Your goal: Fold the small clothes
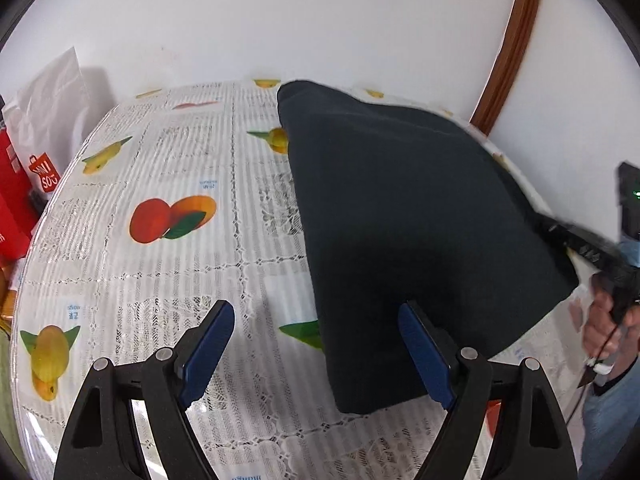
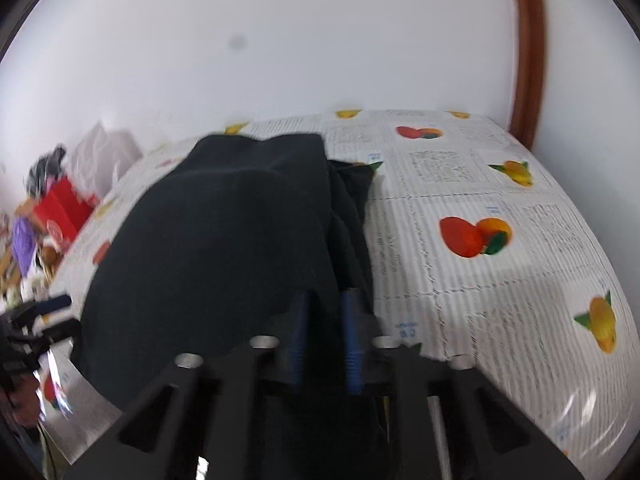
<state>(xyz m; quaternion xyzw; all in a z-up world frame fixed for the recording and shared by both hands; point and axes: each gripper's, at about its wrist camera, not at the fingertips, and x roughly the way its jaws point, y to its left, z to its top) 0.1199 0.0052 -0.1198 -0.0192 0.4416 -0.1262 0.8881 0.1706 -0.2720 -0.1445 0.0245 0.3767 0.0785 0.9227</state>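
The right hand-held gripper (image 2: 323, 340) pinches the dark garment's (image 1: 400, 220) edge; the left hand-held gripper (image 1: 320, 360), jaws wide and empty, hovers at the garment's near corner.

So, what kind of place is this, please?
Probably a room in a home. A table with a fruit-printed plastic tablecloth stands against a plain white wall, a dark garment lies on it, and shopping bags sit beside it.

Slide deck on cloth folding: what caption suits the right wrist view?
Right gripper shut on the edge of a dark garment lying on a fruit-print tablecloth.
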